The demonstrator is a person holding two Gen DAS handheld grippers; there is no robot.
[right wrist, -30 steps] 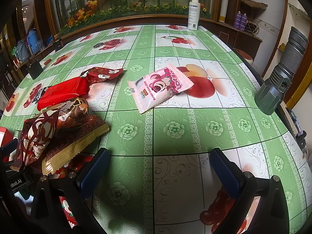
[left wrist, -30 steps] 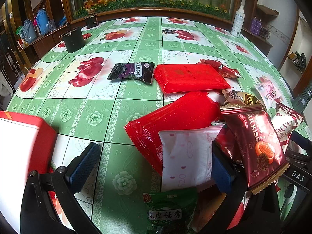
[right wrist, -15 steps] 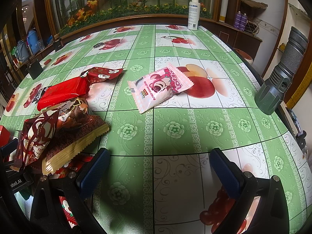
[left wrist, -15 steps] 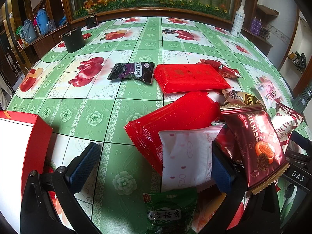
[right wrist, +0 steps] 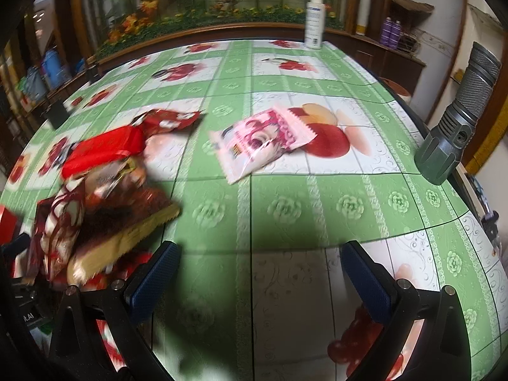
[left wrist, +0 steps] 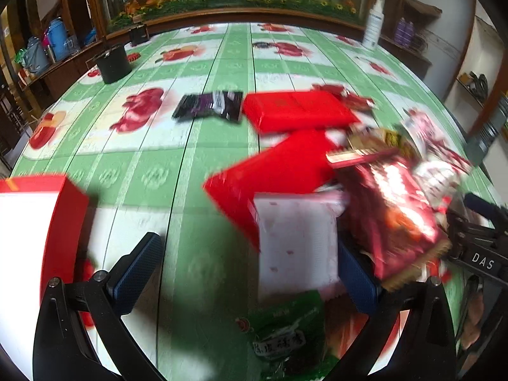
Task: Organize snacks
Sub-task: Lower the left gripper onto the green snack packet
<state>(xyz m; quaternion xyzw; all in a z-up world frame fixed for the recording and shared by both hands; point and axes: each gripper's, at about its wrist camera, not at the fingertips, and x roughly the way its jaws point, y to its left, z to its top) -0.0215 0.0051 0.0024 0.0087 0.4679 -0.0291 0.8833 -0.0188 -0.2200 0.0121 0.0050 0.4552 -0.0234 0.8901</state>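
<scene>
The left gripper [left wrist: 247,270] hangs with jaws apart and empty over the green fruit-print tablecloth [left wrist: 152,158], beside a heap of red foil snack packets [left wrist: 285,171]. The right gripper [right wrist: 257,276] is also spread wide, holding nothing; 1 pink plastic snack bag [right wrist: 260,141] lies apart ahead.

Snack pile [left wrist: 333,190] right of box [left wrist: 38,222]

Two plain red packets [left wrist: 298,111] [left wrist: 273,171] are counted ahead of the left jaws, with one dark purple packet [left wrist: 208,106]. One white packet [left wrist: 297,241] and one green packet [left wrist: 285,333] are seen between those jaws. One pink packet [right wrist: 262,139] is counted ahead of the right jaws.
</scene>
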